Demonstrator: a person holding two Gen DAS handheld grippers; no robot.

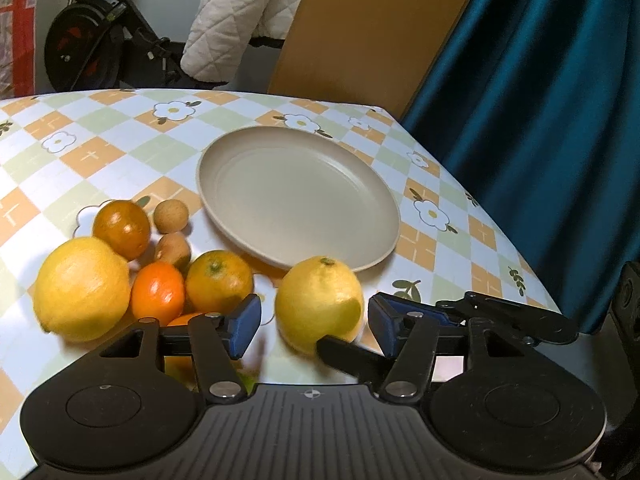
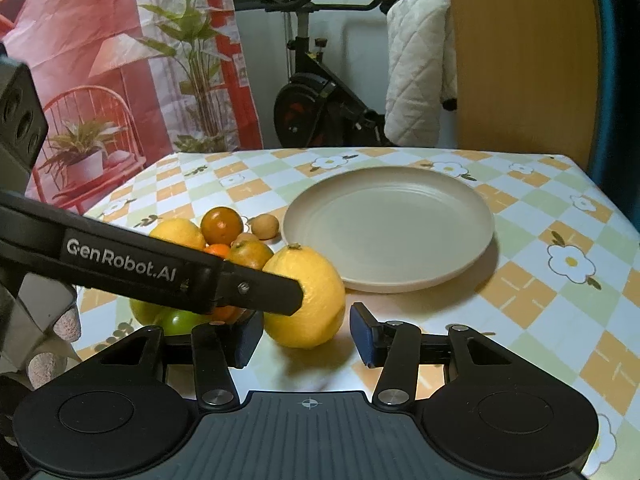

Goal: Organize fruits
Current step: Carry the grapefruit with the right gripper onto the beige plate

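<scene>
The left gripper (image 1: 314, 326) has its jaws standing apart around a lemon (image 1: 319, 304), with a gap showing between each blue pad and the fruit, so nothing is clamped. The right gripper (image 2: 306, 332) is also parted, at a middling width; the same lemon (image 2: 306, 298) sits just ahead of its left pad (image 2: 248, 338), clear of the right one, with bare cloth between the pads. In the right wrist view the left gripper's black finger (image 2: 256, 290) crosses from 9 o'clock and its tip lies against the lemon's side. The plate (image 1: 224, 196) rests on the checked tablecloth (image 1: 436, 216) at 12 o'clock of the lemon, just beyond it. At 9 to 10 o'clock of the lemon lies the pile: a second, larger lemon (image 1: 82, 288), an orange (image 1: 219, 282), a small tangerine (image 1: 158, 290), a darker orange (image 1: 121, 230) and two small brown fruits (image 1: 171, 216) behind. A green fruit (image 2: 180, 320) shows under the left finger in the right wrist view.
</scene>
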